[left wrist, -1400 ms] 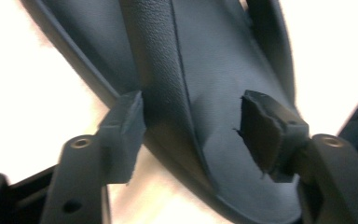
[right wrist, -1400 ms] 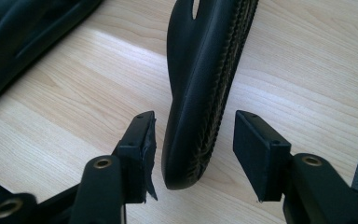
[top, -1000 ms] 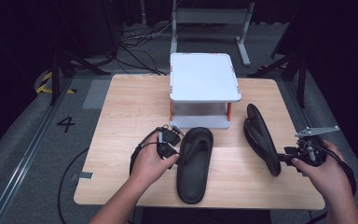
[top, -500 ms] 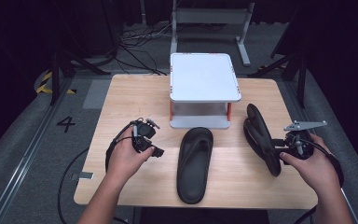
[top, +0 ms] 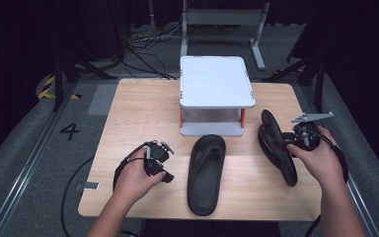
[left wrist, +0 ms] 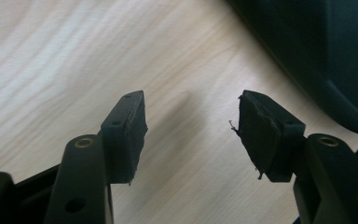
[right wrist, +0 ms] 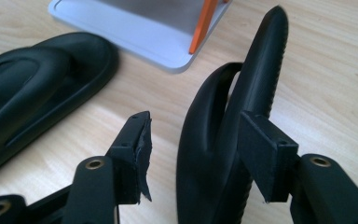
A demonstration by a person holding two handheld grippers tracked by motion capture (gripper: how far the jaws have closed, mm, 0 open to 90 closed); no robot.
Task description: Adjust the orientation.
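My right hand-held gripper (top: 285,143) has its jaws either side of the black sandal standing on edge (top: 275,146), which sits on the tabletop (top: 138,113) to the right of the white stand (top: 216,81). In the right gripper view (right wrist: 193,156) the sandal on edge (right wrist: 233,140) rises between the two pads; the right pad (right wrist: 261,154) lies against its sole, while the left pad (right wrist: 137,154) stands a little apart from the strap side. Those jaws have just been opening slightly, so I would call the grip loose, though the contact on the far side is hard to judge.

My left hand-held gripper (top: 164,174) hangs low over bare wood, left of the flat black sandal (top: 206,173), which lies sole down just in front of the stand. In the left gripper view (left wrist: 191,133) the jaws are spread with only wood grain between them, having just closed a little; the flat sandal's edge (left wrist: 326,56) lies just beside them.
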